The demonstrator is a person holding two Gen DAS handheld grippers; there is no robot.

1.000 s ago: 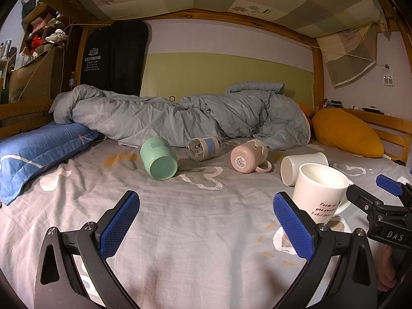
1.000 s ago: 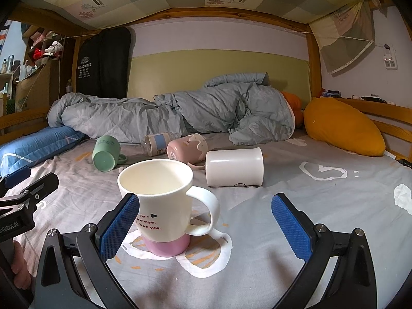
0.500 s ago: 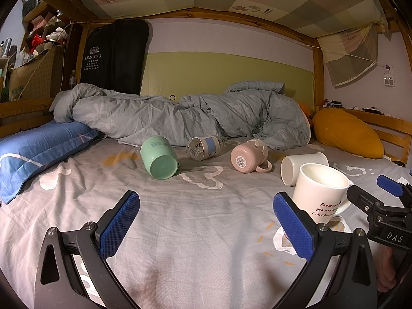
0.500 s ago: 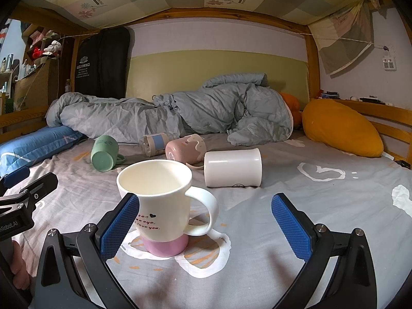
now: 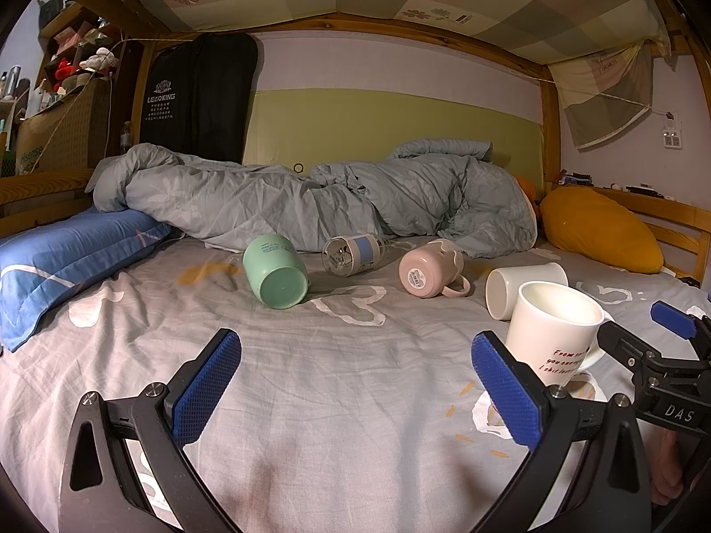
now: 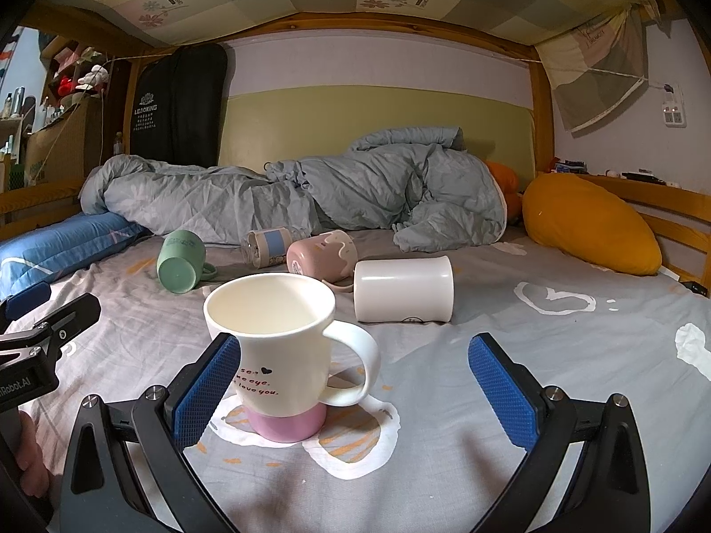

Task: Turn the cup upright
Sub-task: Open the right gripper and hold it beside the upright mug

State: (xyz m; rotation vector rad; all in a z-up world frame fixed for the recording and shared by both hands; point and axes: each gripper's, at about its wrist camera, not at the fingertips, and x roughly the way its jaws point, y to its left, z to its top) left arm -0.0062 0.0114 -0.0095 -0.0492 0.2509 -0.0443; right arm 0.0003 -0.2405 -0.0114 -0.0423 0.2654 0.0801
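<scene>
A white mug with a pink base (image 6: 284,355) stands upright on the grey bed sheet, just ahead of my right gripper (image 6: 355,395), which is open and empty; the mug sits toward its left finger. It also shows in the left wrist view (image 5: 553,333). Behind it lie on their sides a plain white cup (image 6: 403,289), a pink mug (image 6: 321,258), a glass jar with a blue band (image 6: 271,244) and a green mug (image 6: 180,261). My left gripper (image 5: 355,391) is open and empty over bare sheet, with the green mug (image 5: 275,271) ahead of it.
A crumpled grey duvet (image 5: 311,200) runs across the back of the bed. A blue pillow (image 5: 66,257) lies at the left and an orange cushion (image 6: 591,226) at the right by the wooden rail. The right gripper shows in the left wrist view (image 5: 666,355).
Almost nothing has changed. Both grippers stay open and the views shift only slightly; the cups have not moved.
</scene>
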